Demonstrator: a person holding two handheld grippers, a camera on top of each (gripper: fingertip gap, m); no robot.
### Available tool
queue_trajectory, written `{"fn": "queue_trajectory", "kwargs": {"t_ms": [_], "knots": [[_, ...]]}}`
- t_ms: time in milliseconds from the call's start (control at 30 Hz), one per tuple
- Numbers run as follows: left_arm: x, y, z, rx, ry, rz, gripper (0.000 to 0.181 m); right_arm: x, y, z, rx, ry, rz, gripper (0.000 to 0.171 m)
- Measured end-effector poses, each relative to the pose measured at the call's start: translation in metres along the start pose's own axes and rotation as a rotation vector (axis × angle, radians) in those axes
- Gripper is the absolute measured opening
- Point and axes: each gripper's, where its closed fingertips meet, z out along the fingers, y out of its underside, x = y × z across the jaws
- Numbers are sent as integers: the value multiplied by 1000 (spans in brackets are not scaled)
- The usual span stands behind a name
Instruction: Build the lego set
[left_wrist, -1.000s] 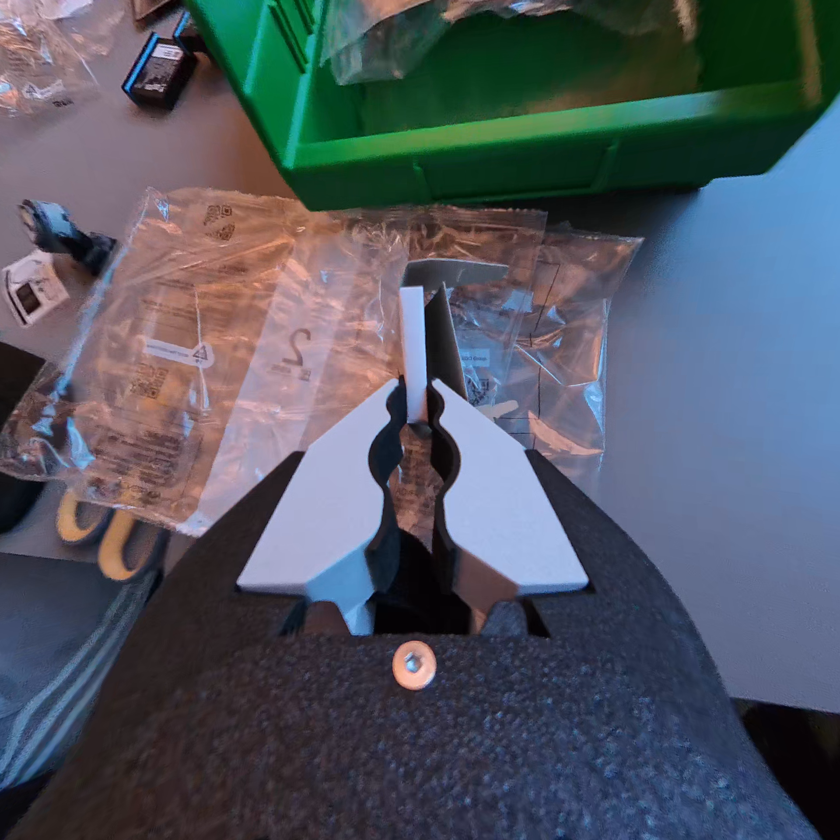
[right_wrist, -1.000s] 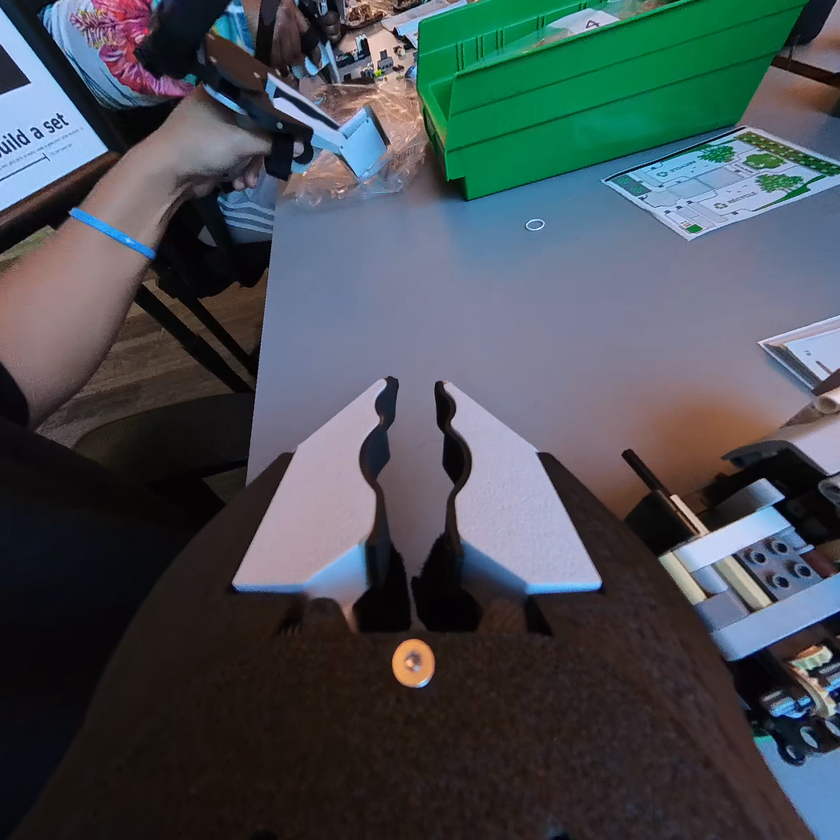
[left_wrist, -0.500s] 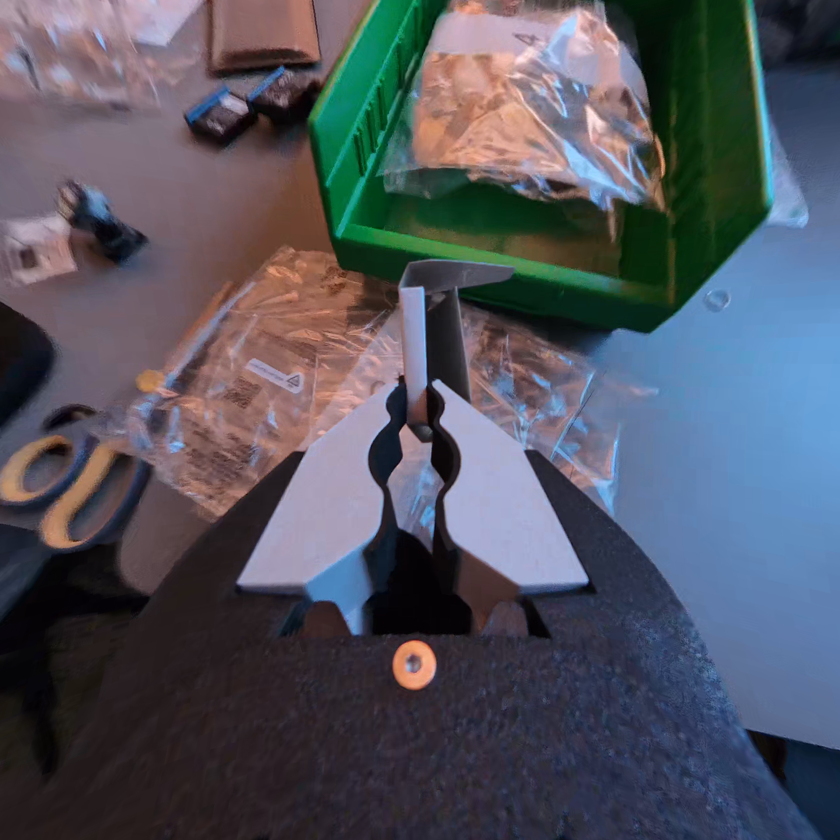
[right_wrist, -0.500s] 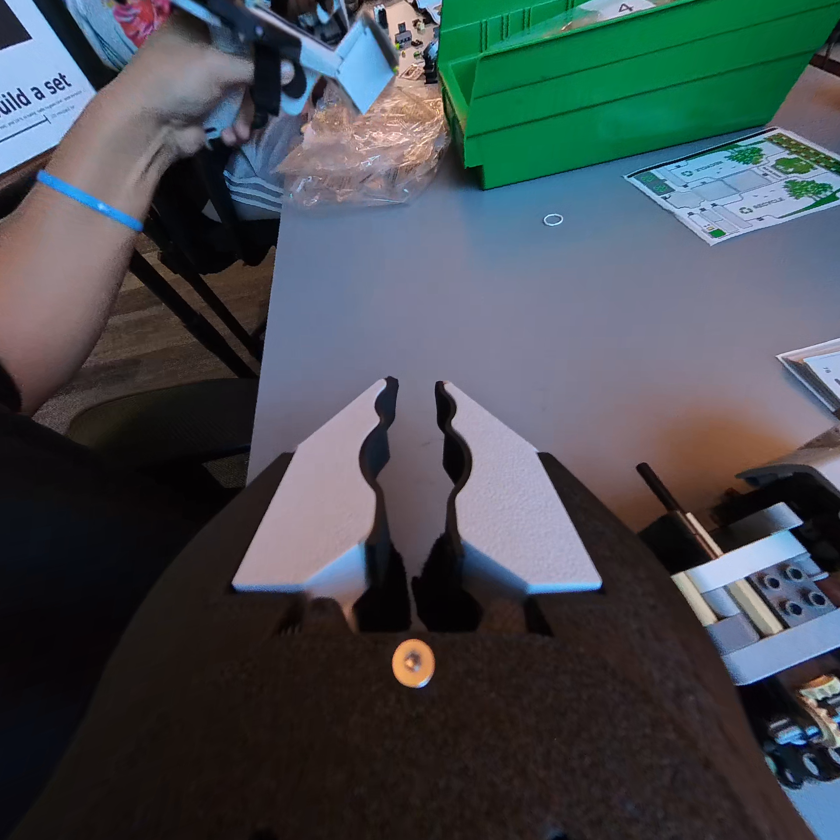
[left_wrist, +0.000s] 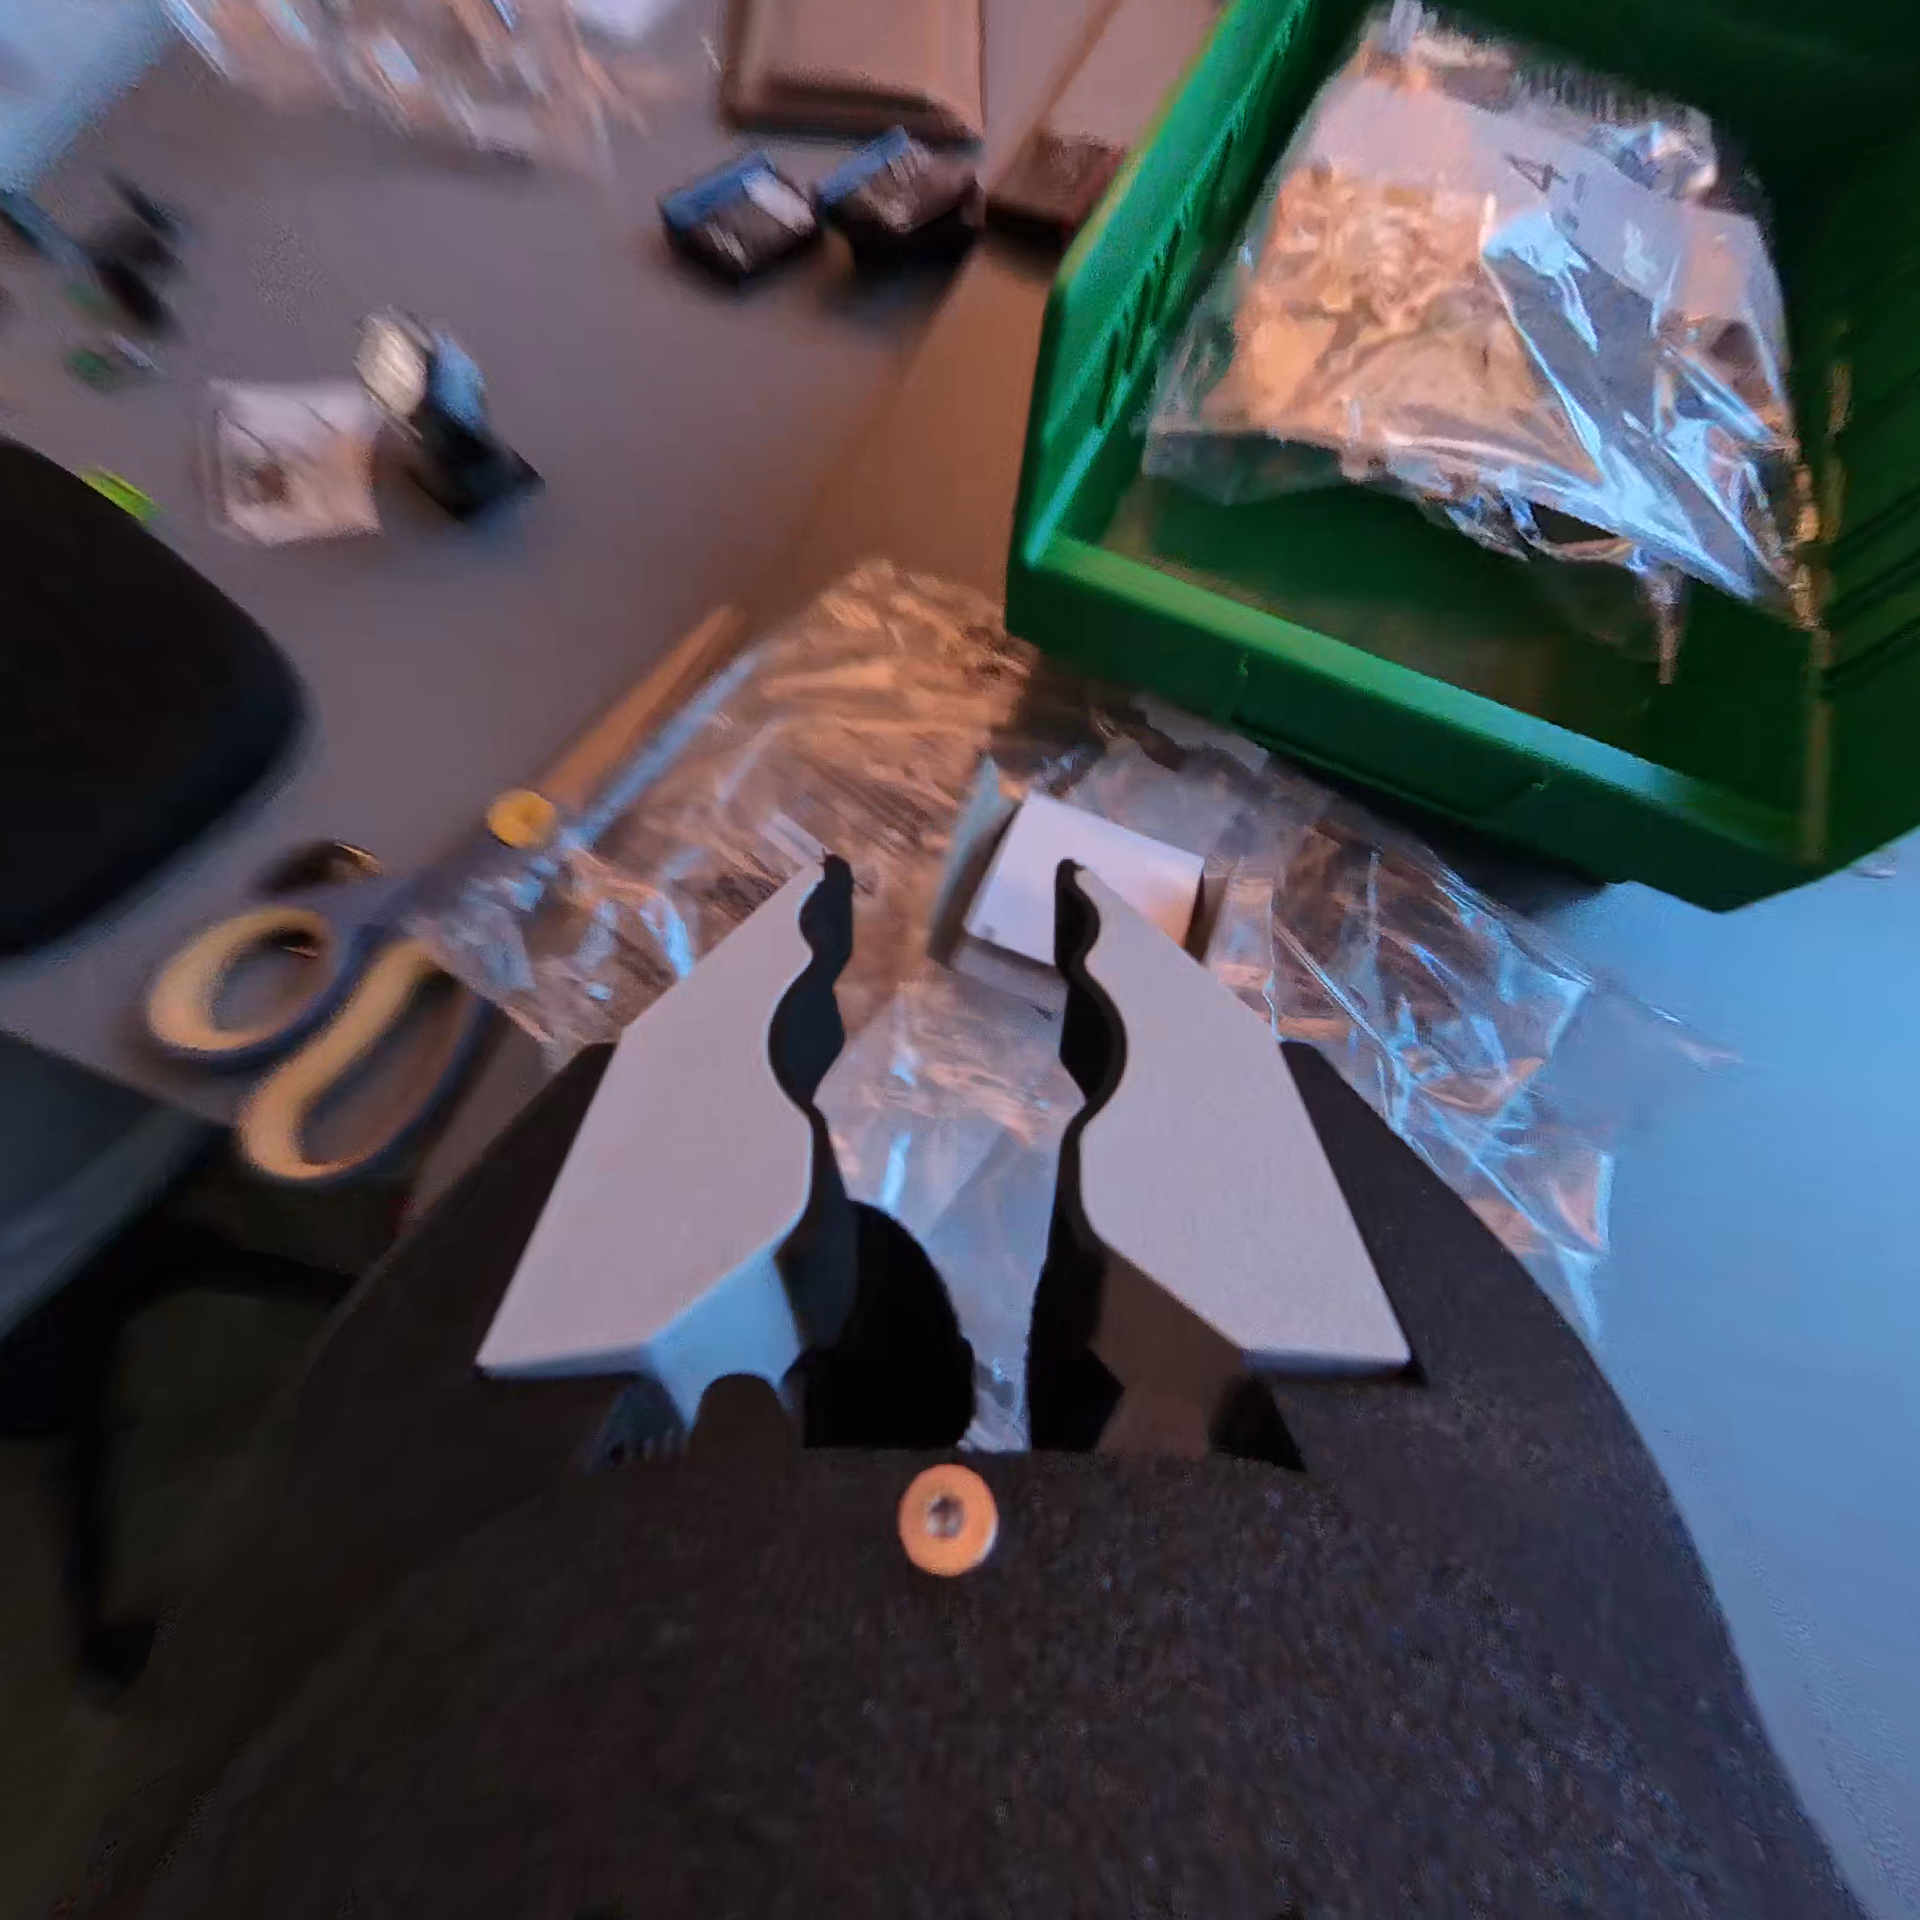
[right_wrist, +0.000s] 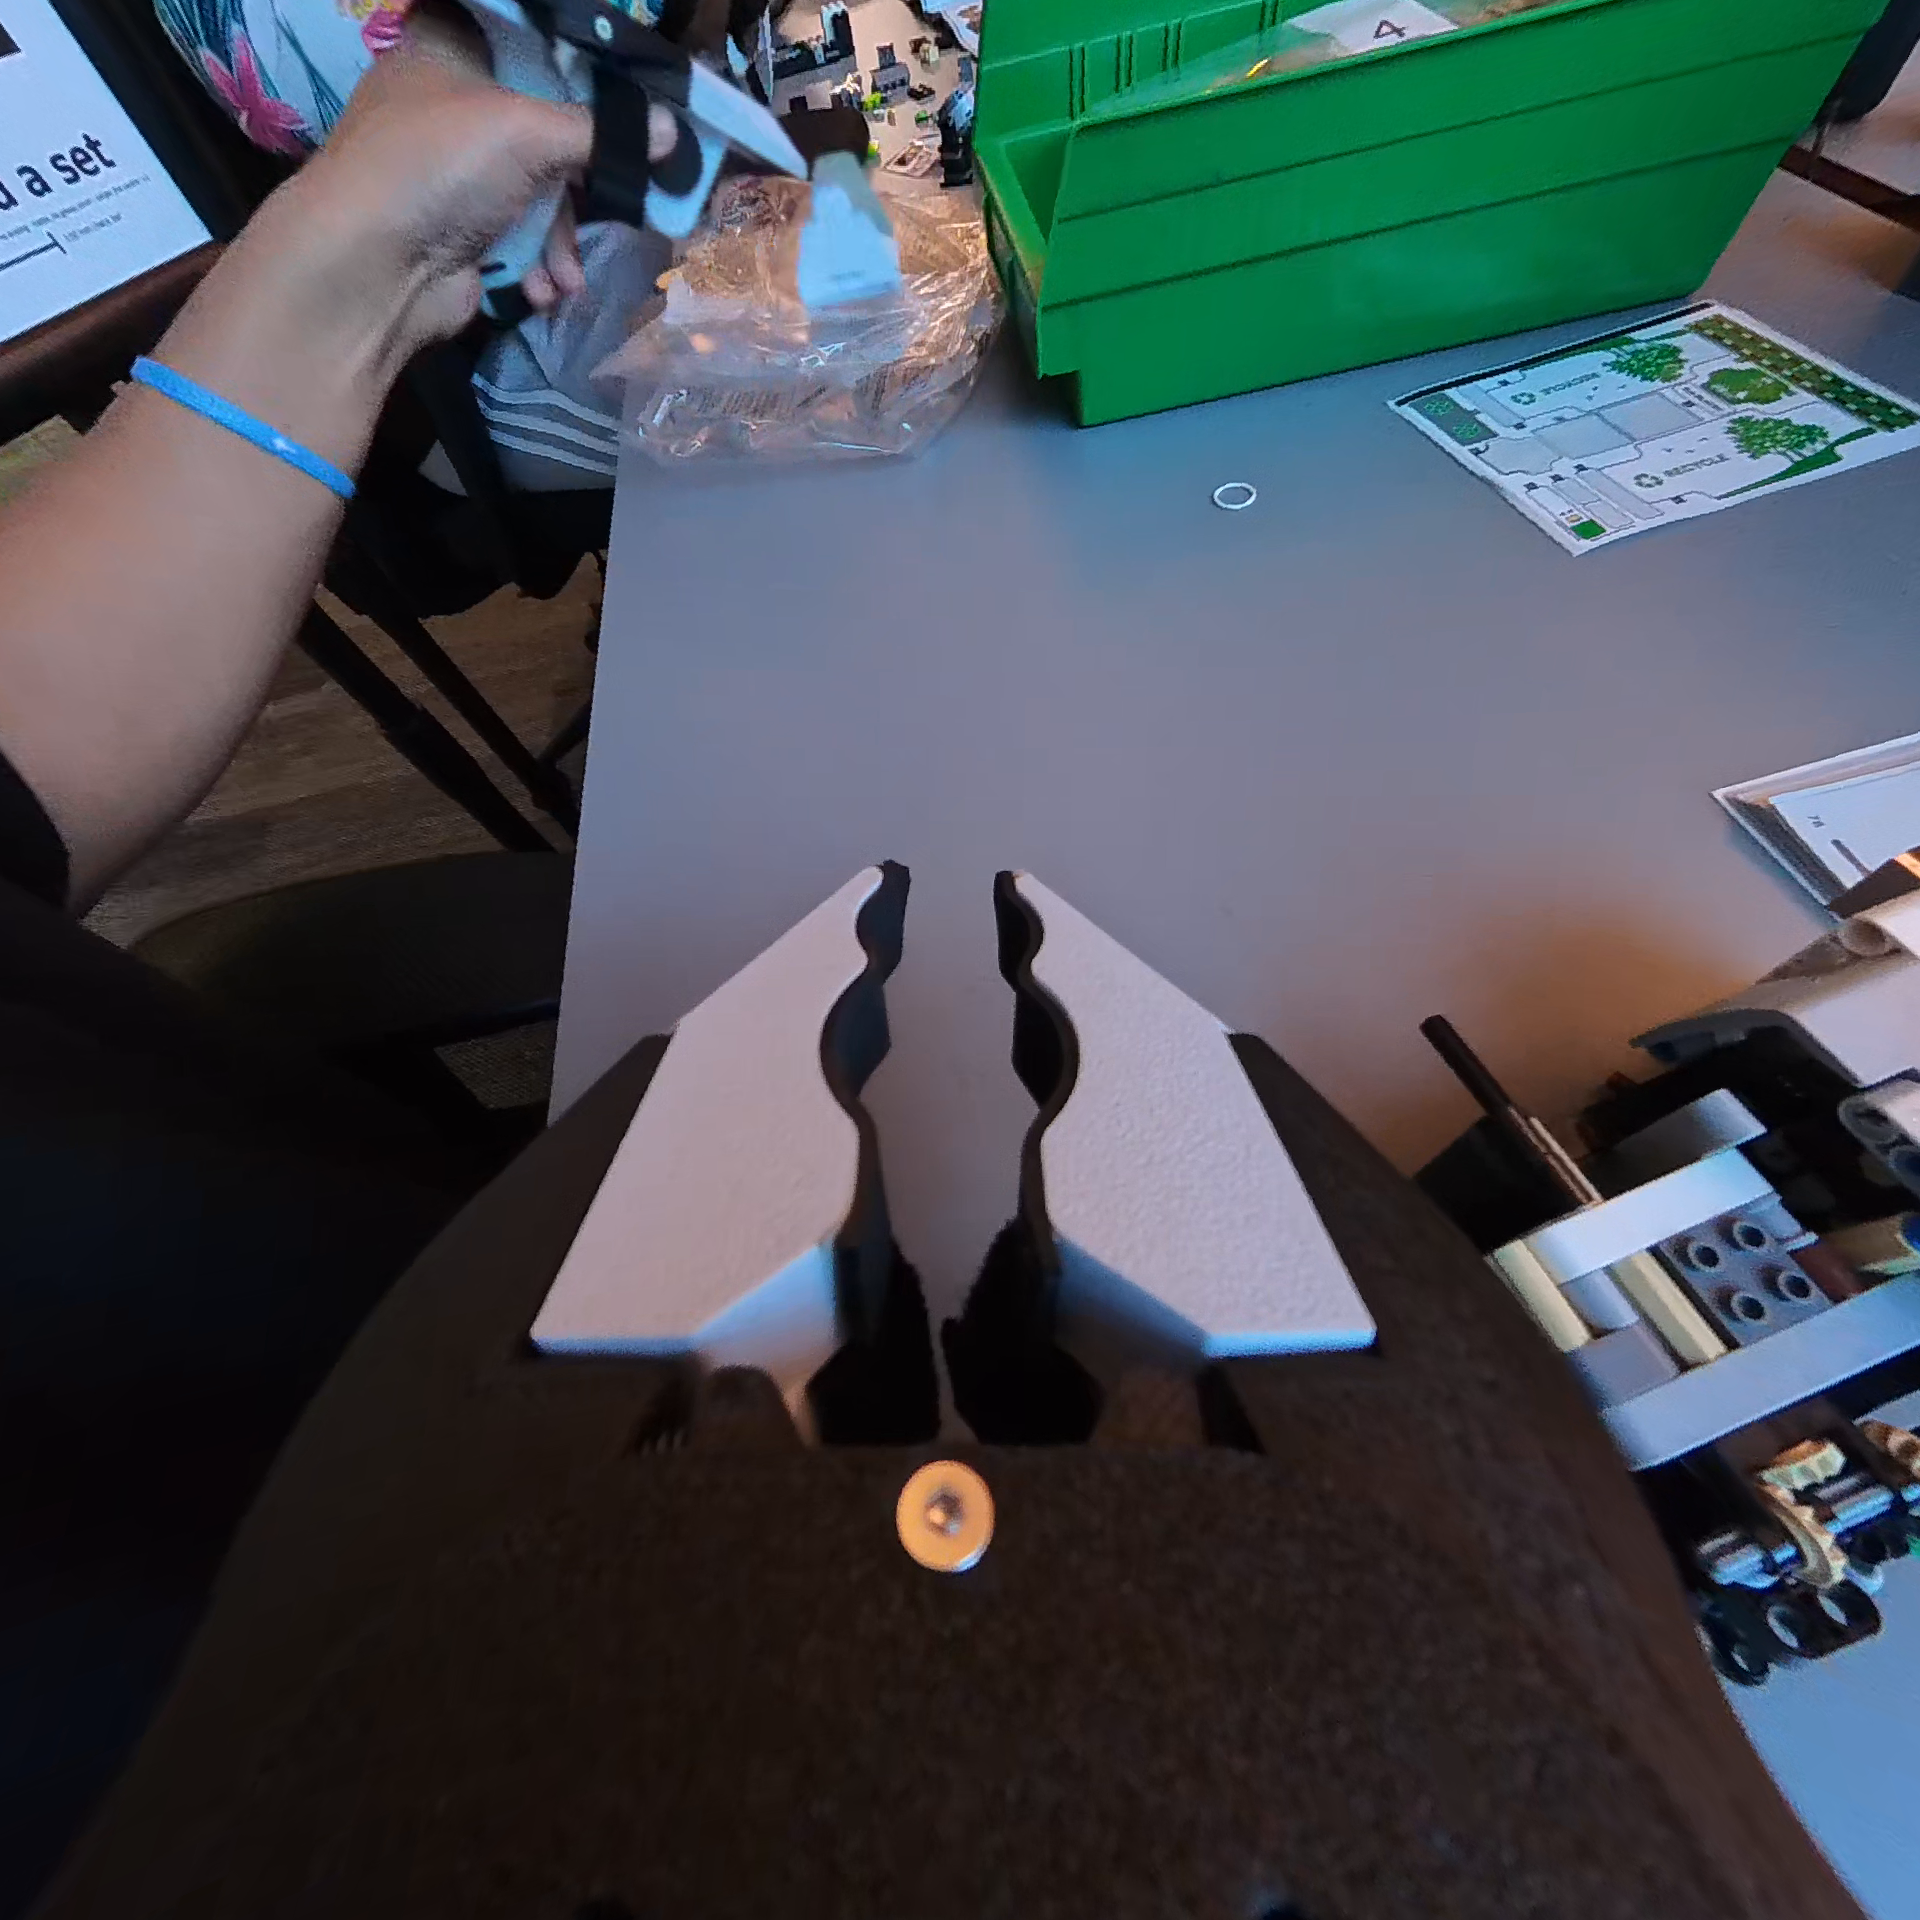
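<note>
Bare grey table (right_wrist: 1039, 675) lies open ahead of the right gripper (right_wrist: 951, 883), jaws parted, empty; partly built lego model (right_wrist: 1704, 1278) near its right edge. Left gripper (left_wrist: 945, 883), clenched on a white piece (left_wrist: 1091, 883) half a second ago, now gapes above it, over clear bags (left_wrist: 883, 748) beside the green bin (left_wrist: 1455, 748).

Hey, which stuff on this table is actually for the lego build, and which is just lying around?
For the build:
- white piece on the clear bags
- clear plastic bags
- green bin with bagged parts
- half-built model
- printed sheet

Lying about:
- scissors
- small black boxes
- small white ring
</note>
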Motion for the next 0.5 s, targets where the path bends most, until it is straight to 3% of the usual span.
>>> {"fn": "queue_trajectory", "kwargs": {"t_ms": [33,133,233,333,500], "knots": [[1,-10,-9,46,-62,70,38,1,0,0,1,1,3,16],[51,-39,-32,206,-92,303,31,2,-2,1,1,4,4,16],[162,-15,-23,118,215,409,27,0,-5,4,7,1,3,16],[246,11,-5,34,380,379,24,-3,-7,7,10,-7,3,16],[287,27,43,-32,345,330,21,-5,-3,8,6,-15,12,17]]}}
